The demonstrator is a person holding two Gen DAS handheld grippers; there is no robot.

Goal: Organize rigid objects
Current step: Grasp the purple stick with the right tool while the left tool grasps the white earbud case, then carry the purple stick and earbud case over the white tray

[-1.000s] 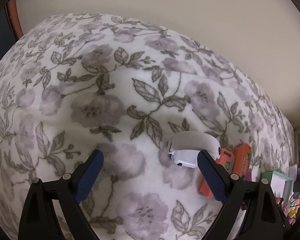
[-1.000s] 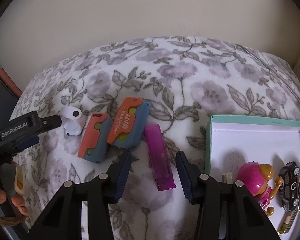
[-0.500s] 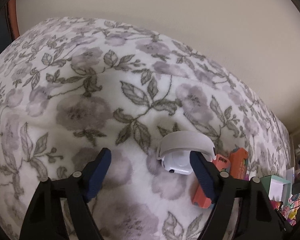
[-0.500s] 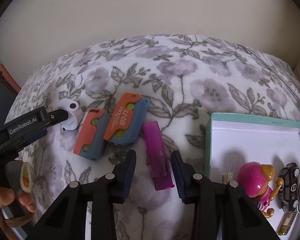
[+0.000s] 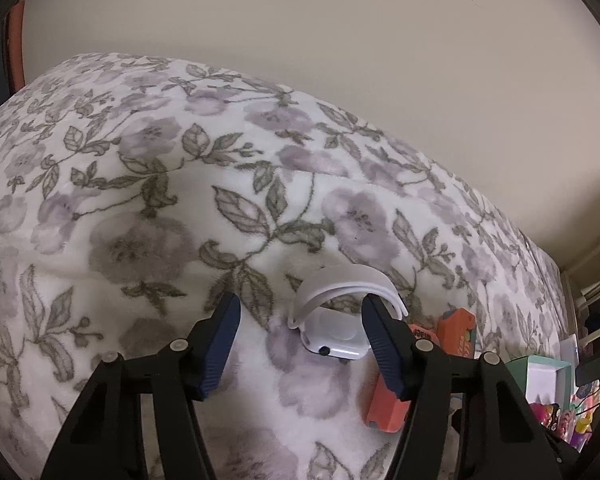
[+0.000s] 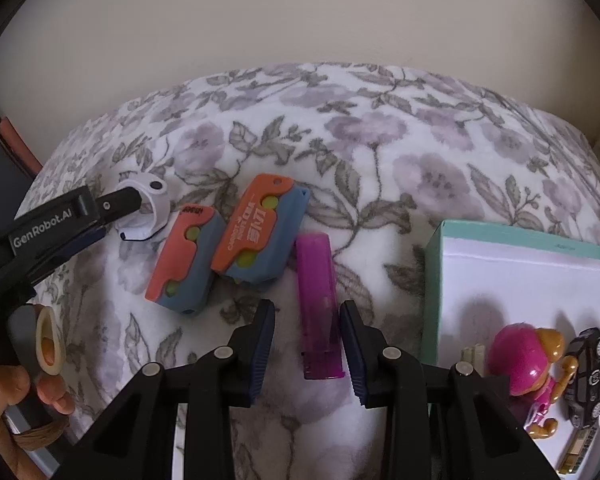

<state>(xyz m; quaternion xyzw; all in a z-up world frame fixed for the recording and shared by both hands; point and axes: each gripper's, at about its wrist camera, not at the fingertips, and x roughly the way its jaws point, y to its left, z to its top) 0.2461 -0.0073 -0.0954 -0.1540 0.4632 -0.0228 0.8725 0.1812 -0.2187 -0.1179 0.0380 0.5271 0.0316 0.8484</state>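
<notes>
Closing around the purple lighter (image 6: 319, 304) at lower centre, the right gripper (image 6: 307, 338) has narrowed but stands just clear, so square it first, while the left gripper (image 5: 300, 344), likewise narrowing, brackets the white watch (image 5: 340, 320) at lower centre, one pad seemingly touching.

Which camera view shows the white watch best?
The left wrist view shows it best: the watch lies close and large between the left tongs, with its band arching above the case. The right wrist view shows it small at the left edge, partly hidden behind the left tongs' finger.
</notes>
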